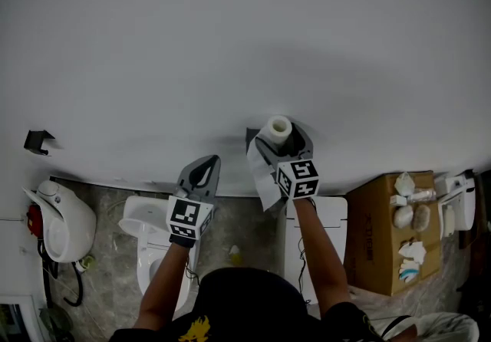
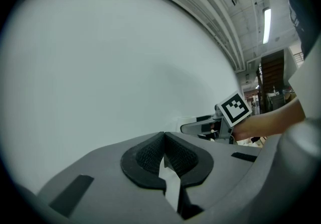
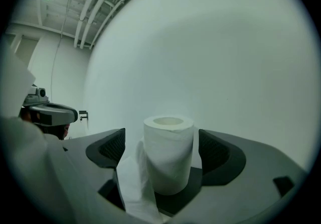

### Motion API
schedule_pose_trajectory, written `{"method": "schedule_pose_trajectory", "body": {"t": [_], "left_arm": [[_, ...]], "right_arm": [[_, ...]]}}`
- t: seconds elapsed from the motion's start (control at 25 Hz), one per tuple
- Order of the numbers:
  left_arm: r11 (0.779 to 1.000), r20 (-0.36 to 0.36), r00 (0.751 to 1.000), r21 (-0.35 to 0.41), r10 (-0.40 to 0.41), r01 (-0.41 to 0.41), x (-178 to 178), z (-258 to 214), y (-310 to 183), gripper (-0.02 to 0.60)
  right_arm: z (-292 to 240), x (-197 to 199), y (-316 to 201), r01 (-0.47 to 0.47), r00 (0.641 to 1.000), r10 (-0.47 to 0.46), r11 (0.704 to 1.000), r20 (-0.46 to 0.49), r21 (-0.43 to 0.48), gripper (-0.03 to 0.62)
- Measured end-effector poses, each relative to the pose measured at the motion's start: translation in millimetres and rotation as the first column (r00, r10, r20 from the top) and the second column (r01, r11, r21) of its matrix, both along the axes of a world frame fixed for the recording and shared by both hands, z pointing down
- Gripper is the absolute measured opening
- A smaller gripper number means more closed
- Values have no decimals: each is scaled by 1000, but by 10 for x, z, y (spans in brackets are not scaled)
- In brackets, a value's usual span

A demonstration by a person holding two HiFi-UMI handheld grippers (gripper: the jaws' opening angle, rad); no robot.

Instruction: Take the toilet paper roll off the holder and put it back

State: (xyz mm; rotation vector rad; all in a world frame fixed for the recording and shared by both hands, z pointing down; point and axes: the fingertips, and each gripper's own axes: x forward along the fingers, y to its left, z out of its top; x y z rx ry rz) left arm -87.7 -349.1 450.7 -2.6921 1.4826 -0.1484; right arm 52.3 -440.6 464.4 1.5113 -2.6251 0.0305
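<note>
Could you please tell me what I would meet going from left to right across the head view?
black wall bracket → left tool → toilet paper roll → cardboard box

Head view, looking down a plain white wall (image 1: pixel 230 41) to a grey stone floor (image 1: pixel 245 221). Lower left: a small black bracket (image 1: pixel 37 141) on the wall, a white urinal (image 1: pixel 61 218) and a white toilet (image 1: pixel 149 244). Lower right: a cardboard box (image 1: pixel 380 244) carrying small white items.
</note>
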Motion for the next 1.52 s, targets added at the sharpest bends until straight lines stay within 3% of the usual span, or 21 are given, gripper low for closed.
{"method": "schedule_pose_trajectory", "body": {"t": [0.52, 0.84, 1.52], "left_arm": [[1000, -11, 1000, -2, -7, 7, -89, 22, 37, 18], [1000, -12, 1000, 1, -8, 8, -109, 4, 51, 18], [1000, -9, 1000, 8, 6, -6, -143, -15, 102, 18]], "right_arm": [[67, -33, -60, -12, 999, 11, 1000, -41, -20, 375], [74, 42, -106, -46, 997, 44, 999, -64, -17, 284], [-34, 72, -44, -46, 994, 47, 999, -95, 14, 282]]}}
